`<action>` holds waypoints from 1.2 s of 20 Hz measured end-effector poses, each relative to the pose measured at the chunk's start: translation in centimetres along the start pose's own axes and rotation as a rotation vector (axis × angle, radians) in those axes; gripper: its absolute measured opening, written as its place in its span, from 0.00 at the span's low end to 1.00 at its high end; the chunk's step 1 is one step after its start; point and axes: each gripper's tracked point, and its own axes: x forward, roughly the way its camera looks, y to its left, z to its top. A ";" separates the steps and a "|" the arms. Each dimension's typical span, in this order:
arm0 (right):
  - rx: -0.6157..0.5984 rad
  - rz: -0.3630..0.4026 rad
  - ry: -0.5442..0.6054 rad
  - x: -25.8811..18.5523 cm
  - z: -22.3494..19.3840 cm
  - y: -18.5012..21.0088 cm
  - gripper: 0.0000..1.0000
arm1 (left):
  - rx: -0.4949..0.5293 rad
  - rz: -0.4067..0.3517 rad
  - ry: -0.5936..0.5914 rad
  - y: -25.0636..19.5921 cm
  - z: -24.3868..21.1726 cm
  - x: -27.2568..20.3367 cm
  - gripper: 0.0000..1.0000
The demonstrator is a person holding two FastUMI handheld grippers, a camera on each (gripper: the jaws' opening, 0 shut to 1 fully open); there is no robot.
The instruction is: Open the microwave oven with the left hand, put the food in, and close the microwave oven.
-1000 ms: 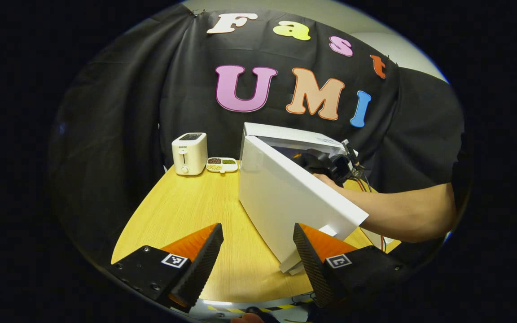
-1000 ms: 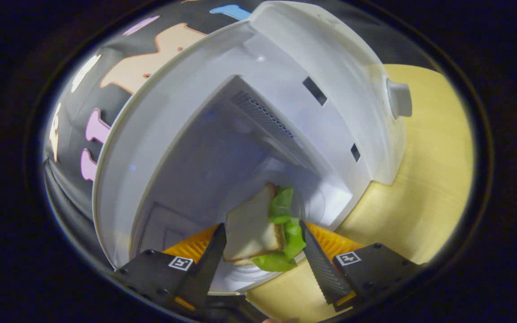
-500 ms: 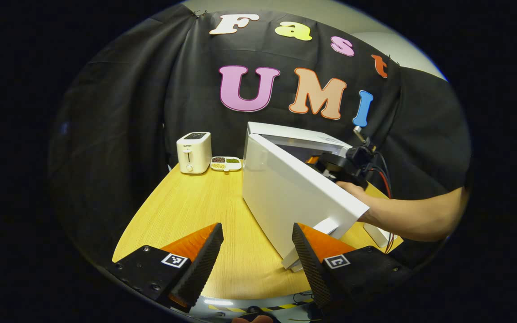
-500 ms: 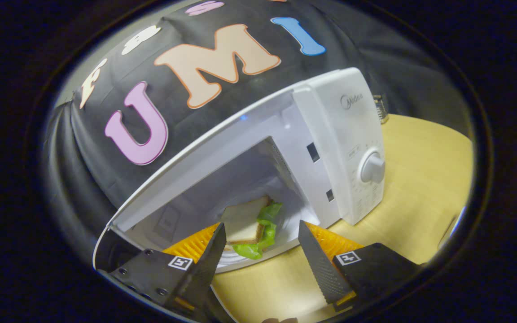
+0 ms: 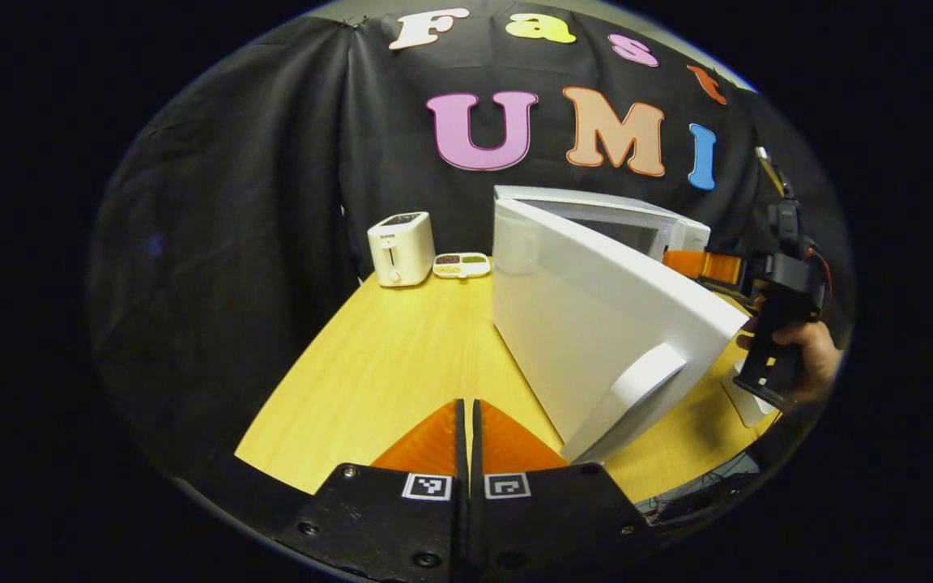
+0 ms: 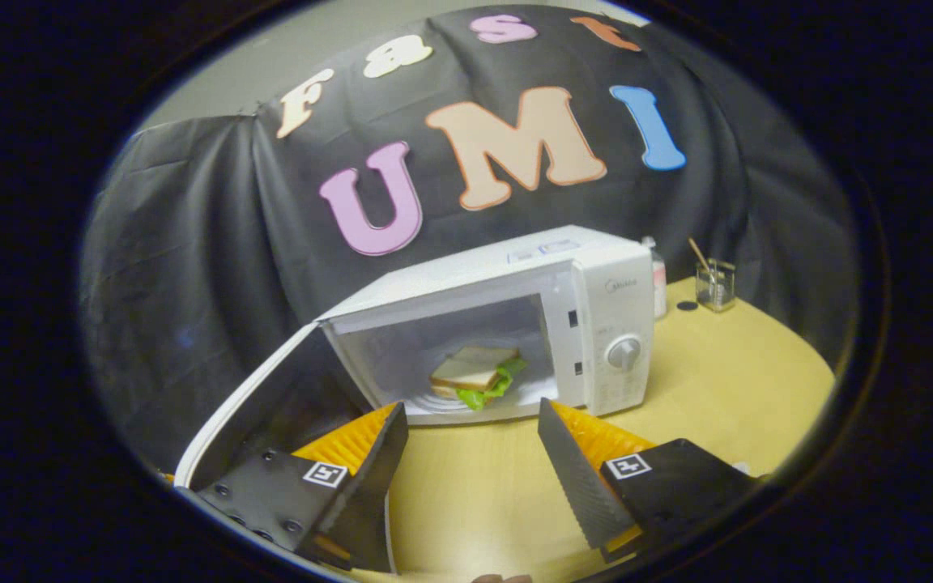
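A white microwave (image 6: 612,283) stands on the yellow table (image 6: 726,364) with its door (image 6: 248,405) swung wide open. Inside lies a sandwich (image 6: 475,372) with green lettuce. My right gripper (image 6: 470,441) is open, empty, and pulled back in front of the cavity. In the left gripper view the door's outer face (image 5: 596,308) and its handle (image 5: 628,397) are close on the right. My left gripper (image 5: 466,425) is shut on nothing, just left of the door's handle edge. The right gripper (image 5: 782,324) and a hand holding it show at the far right.
A white toaster (image 5: 400,248) and a small divided dish (image 5: 461,264) sit at the table's back left. A glass with a stick (image 6: 713,283) and a small bottle (image 6: 658,283) stand right of the microwave.
My left gripper went from open to shut. My right gripper let the sandwich lie in the microwave and drew back out and away from the cavity.
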 end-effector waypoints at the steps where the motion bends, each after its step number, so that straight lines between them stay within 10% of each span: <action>1: -0.033 0.012 -0.014 -1.4 0.9 -0.2 0.91 | -0.004 -0.025 0.008 -1.2 -0.1 0.1 0.01; 24: -0.271 -0.052 -0.157 -15.6 10.6 -13.4 0.92 | 0.026 -0.157 0.050 -19.3 3.4 9.0 0.01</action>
